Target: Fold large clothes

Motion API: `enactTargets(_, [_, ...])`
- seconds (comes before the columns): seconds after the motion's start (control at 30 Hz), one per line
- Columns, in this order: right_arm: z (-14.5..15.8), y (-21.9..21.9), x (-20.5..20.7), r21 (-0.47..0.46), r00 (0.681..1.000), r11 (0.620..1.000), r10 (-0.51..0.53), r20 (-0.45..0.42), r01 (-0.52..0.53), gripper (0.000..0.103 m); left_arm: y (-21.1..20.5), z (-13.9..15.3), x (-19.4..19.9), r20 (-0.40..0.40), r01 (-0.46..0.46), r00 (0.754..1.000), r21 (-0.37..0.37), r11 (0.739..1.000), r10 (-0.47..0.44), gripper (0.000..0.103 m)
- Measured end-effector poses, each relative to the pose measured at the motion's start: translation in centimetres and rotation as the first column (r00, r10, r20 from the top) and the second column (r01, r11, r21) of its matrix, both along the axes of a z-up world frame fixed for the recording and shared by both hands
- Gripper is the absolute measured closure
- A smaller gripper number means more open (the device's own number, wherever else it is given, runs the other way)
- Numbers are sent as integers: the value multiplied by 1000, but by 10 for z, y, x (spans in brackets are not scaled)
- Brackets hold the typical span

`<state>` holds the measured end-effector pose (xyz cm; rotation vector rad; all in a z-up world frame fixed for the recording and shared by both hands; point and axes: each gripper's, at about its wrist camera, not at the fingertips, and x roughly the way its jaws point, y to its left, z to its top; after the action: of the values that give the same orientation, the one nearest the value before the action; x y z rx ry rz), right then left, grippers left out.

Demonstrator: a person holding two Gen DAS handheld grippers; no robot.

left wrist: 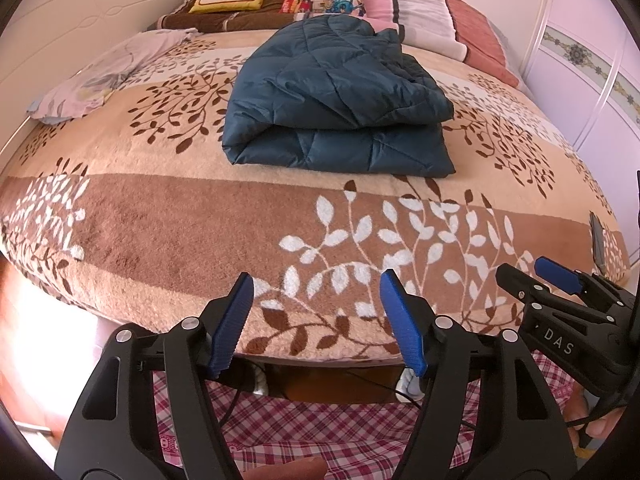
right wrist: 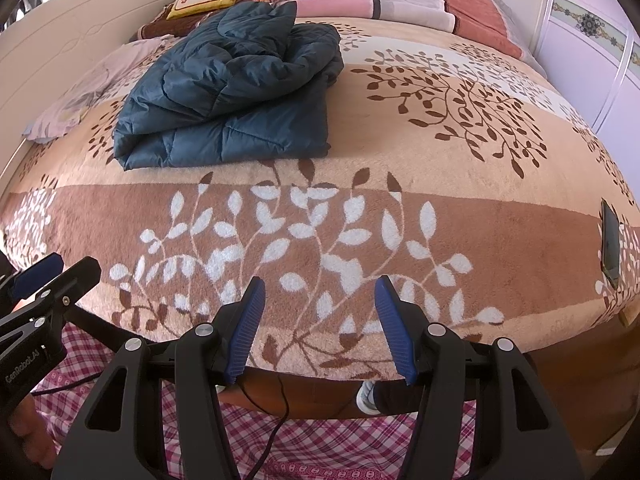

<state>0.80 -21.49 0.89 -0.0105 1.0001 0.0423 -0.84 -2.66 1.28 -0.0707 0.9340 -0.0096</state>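
A: Where is the garment?

B: The dark blue quilted jacket [left wrist: 336,96] lies on the bed [left wrist: 160,216], about mid-way across and well back from the near edge, towards the pillows [left wrist: 416,12] at the headboard end. It is doubled over into a thick bundle, fold edge facing the near edge, with the upper layer rumpled at its far side.

A: And the grippers?

B: The left gripper [left wrist: 316,320] hangs over the near edge of the bed, its blue pads spread fairly wide with nothing between them but the leaf-patterned blanket [left wrist: 120,216] below. The right gripper [right wrist: 320,320] is the same: parted, empty, just beside the left one. Neither touches the jacket.

A: So which step is this?

B: I judge the main folding is done, or nearly; both tools stand clear of the bundle. If anything remains, it would be tidying the rumpled top layer, which calls for reaching well forward across the bed. A phone [right wrist: 610,240] lies near the right-hand edge, out of the way.
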Motion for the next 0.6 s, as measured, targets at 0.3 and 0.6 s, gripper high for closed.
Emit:
enactTargets(0.3, [0, 0, 0, -1, 1000, 1000, 1, -1, -1, 46, 0, 0, 0, 0, 1, 1000, -1, 1000, -1, 38])
enactTargets(0.6, [1, 0, 0, -2, 1000, 1000, 1, 0, -1, 46, 0, 0, 0, 0, 1, 1000, 0, 1000, -1, 38])
